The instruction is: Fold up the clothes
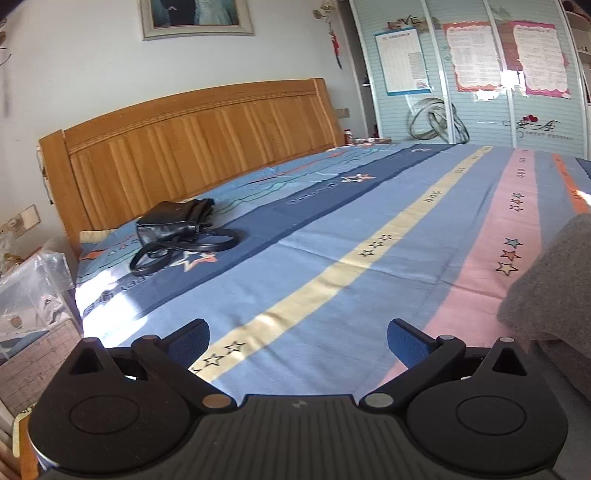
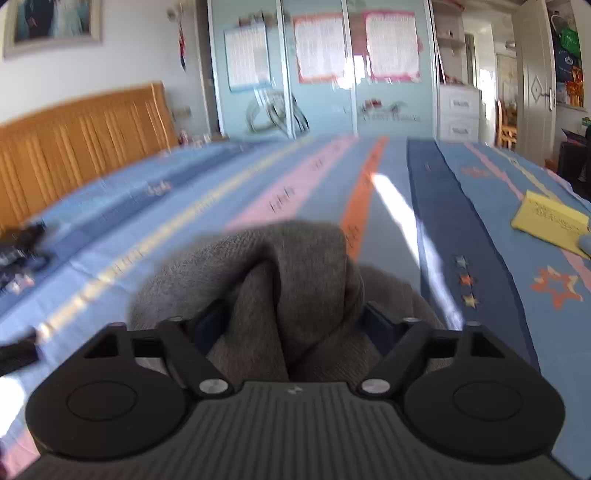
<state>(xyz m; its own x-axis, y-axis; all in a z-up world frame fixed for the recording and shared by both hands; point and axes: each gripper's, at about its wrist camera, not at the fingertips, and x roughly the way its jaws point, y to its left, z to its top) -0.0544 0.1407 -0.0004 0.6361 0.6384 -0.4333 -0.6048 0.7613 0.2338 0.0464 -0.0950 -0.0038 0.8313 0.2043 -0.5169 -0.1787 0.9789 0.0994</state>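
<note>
Between the right gripper's (image 2: 291, 325) half-parted jaws sits a bunched grey garment (image 2: 280, 266), pads apparently not pressing — resting on the striped bed (image 2: 461, 229). Left gripper (image 1: 298, 341): jaws wide, empty — black bag (image 1: 177, 225) beyond, near headboard (image 1: 192, 136).

Bed sheet (image 1: 332, 236), blue with yellow, pink, orange stripes and star prints, covers bed. Black handbag (image 1: 177, 225) lies on sheet near wooden headboard (image 1: 192, 140), strap looped beside it. Yellow paper (image 2: 550, 221) flat on sheet at right edge. Framed picture (image 1: 195, 14) on wall above headboard. Wardrobe doors (image 1: 480, 74) behind bed carry 3 posters.
</note>
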